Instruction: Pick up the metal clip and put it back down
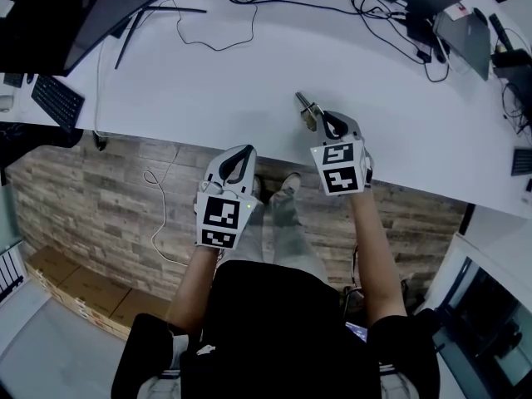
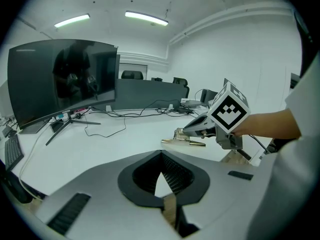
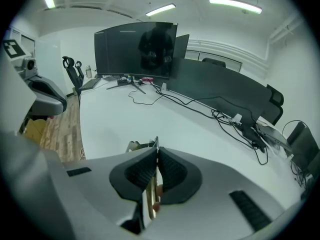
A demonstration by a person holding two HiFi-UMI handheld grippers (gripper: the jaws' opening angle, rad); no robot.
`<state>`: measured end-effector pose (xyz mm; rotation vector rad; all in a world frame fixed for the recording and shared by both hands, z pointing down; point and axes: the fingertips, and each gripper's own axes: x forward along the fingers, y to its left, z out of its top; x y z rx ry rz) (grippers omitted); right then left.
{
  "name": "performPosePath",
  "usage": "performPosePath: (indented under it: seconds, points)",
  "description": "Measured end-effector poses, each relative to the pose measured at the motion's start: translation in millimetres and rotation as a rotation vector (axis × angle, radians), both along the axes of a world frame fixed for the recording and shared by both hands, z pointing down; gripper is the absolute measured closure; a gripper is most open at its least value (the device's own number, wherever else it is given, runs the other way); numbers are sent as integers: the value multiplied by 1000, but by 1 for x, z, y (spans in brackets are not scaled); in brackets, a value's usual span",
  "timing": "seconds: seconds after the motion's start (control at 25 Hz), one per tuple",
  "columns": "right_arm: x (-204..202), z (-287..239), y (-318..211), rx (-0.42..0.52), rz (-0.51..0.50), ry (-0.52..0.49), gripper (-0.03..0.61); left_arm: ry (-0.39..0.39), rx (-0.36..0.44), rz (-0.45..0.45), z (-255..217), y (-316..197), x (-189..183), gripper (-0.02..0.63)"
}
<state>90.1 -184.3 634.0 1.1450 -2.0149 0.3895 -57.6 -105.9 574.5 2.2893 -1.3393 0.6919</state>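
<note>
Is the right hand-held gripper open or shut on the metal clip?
Shut on it: the right hand-held gripper has both black pads pressed against the brass-coloured metal clip between them.

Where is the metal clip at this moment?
In the head view the metal clip sits right of centre, clamped in the right tool over the white desk, near its front edge.
</note>
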Motion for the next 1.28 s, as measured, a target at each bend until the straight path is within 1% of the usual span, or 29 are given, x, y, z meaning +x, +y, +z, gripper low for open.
performPosePath:
  seconds: [0.52,1.28]
  points:
    - [-1,19,-16,0,-25,32,549,3,-31,-13,19,-2,-3,604]
    - [-5,31,-14,-31,-30,3,548,0,-51,-17,30,-3,-3,604]
